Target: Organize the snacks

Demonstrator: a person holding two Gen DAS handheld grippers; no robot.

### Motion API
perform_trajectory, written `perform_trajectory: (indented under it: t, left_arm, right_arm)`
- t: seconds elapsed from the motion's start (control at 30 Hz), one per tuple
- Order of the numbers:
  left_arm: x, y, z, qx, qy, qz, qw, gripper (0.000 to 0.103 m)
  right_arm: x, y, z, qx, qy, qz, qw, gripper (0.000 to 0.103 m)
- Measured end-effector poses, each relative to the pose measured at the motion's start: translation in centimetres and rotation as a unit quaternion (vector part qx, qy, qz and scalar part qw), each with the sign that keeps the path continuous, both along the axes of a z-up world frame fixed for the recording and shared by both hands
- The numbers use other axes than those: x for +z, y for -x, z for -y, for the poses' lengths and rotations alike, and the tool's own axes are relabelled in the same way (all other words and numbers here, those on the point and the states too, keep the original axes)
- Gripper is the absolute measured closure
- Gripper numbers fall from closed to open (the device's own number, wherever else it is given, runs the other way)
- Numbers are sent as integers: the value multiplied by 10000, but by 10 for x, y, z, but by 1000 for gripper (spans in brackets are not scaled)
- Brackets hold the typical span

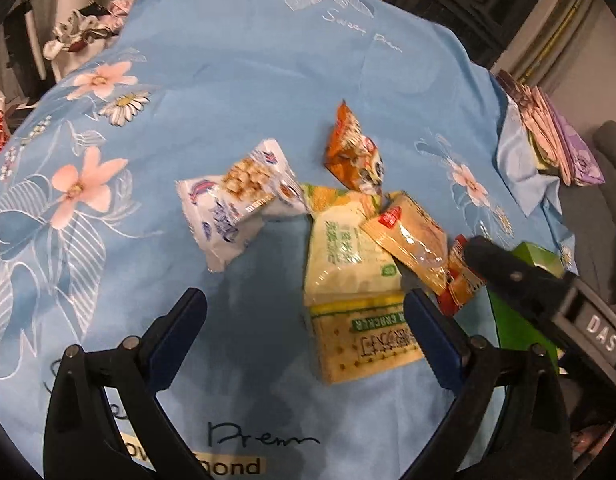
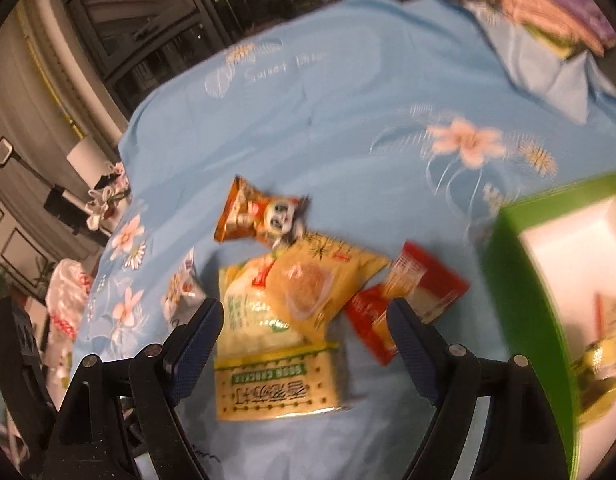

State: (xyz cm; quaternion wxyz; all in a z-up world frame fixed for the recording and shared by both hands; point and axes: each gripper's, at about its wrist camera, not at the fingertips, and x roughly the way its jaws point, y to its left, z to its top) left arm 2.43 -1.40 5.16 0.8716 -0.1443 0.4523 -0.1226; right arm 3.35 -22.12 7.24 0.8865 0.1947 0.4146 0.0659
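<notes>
**Most snacks not yet boxed**

The cracker packet point(image 2: 278, 380) lies flat on the blue flowered cloth point(image 2: 308, 120) over the table, nearest both claws. A pale green-lettered bag point(image 1: 344, 256) overlaps its far edge, and a clear yellow bun packet point(image 2: 312, 284) lies on top of that. Just beside them is a red packet point(image 2: 408, 300); an orange panda bag point(image 2: 260, 216) sits a little farther back, and a white-and-blue puffed snack bag point(image 1: 236, 200) lies to the left, touching the pile.

The green box point(image 2: 520, 264) stands to the right, white inside, holding something yellowish that is too blurred to name. So sorting looks barely begun: six packets remain loose.

The left claw point(image 1: 308, 336) and right claw point(image 2: 304, 344) are both spread wide and grip nothing, each hanging over the cracker packet.
</notes>
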Motion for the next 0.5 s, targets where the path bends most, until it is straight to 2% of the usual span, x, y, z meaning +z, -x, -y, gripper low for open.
perform_trajectory:
  t: [0.17, 0.3, 0.37, 0.43, 0.5]
  left_arm:
    - [-7, -2, 7, -202, 100, -237, 9995, 13]
    - [-13, -2, 16, -350, -52, -420, 9985, 25]
    - [-18, -1, 20, -397, -120, -538, 9977, 26]
    - [-24, -2, 22, -442, -120, -672, 9967, 29]
    - [-25, -2, 24, -439, -214, -623, 9969, 31]
  right_arm:
    - [-18, -9, -2, 188, -441, -440, 9979, 20]
    - [-29, -13, -5, 230, -461, -787, 9956, 30]
    - [-34, -14, -6, 251, -487, -933, 9941, 33]
    - [-40, -16, -7, 307, -584, -1081, 9920, 33]
    - [-45, -17, -7, 325, -619, -1192, 9904, 33]
